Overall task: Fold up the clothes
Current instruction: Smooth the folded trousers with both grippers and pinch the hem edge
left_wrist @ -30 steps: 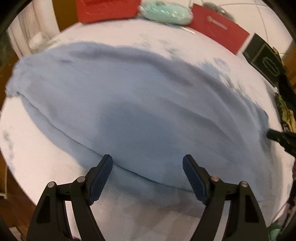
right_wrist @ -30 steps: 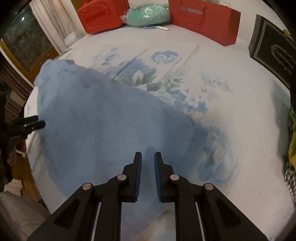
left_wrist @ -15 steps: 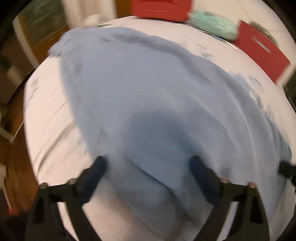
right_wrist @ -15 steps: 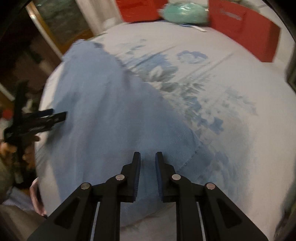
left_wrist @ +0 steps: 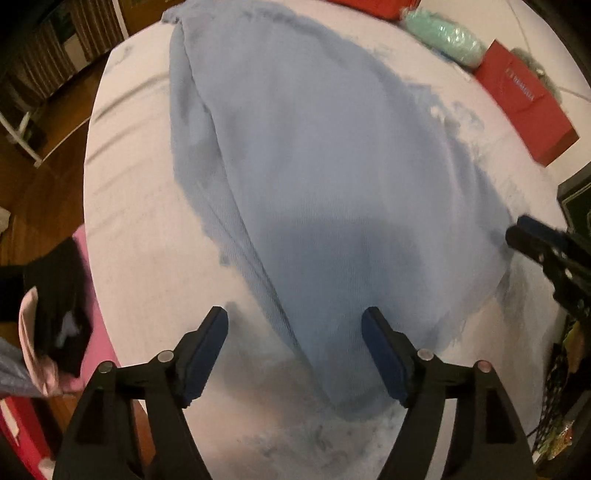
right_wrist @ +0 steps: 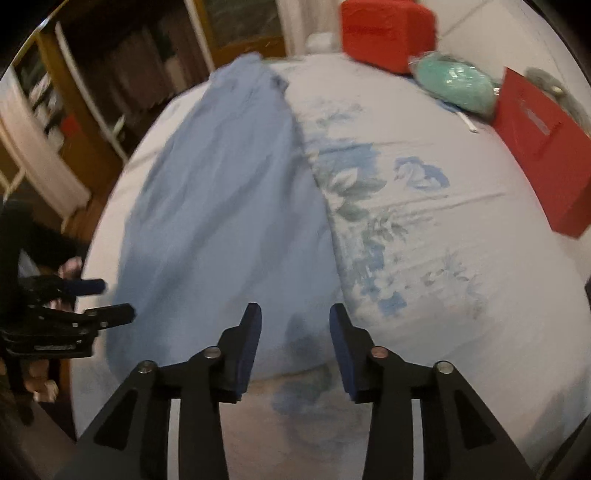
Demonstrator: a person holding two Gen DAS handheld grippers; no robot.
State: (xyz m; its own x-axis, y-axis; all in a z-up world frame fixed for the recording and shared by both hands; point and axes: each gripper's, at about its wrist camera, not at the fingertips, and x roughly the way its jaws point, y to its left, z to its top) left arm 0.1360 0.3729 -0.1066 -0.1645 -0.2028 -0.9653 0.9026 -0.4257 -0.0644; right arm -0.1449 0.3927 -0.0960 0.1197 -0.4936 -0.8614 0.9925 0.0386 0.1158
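Note:
A light blue garment [left_wrist: 314,177] lies spread flat on a white floral bedsheet [right_wrist: 443,229], running away from me as a long folded strip; it also shows in the right wrist view [right_wrist: 221,221]. My left gripper [left_wrist: 294,325] is open and empty, hovering over the garment's near end. My right gripper [right_wrist: 295,314] is open and empty above the garment's near right edge. The right gripper shows at the right of the left wrist view [left_wrist: 535,240]. The left gripper shows at the left of the right wrist view [right_wrist: 96,299].
At the bed's far side lie a red bag [right_wrist: 543,147], a red box [right_wrist: 384,33] and a mint green bundle [right_wrist: 458,85]. A dark box [left_wrist: 576,199] sits at the right. Wooden floor, pink and black items [left_wrist: 62,302] are off the left edge.
My right gripper has opened; it was shut before. Both grippers have swung around, so the garment now runs lengthwise away from them. The left gripper stays open.

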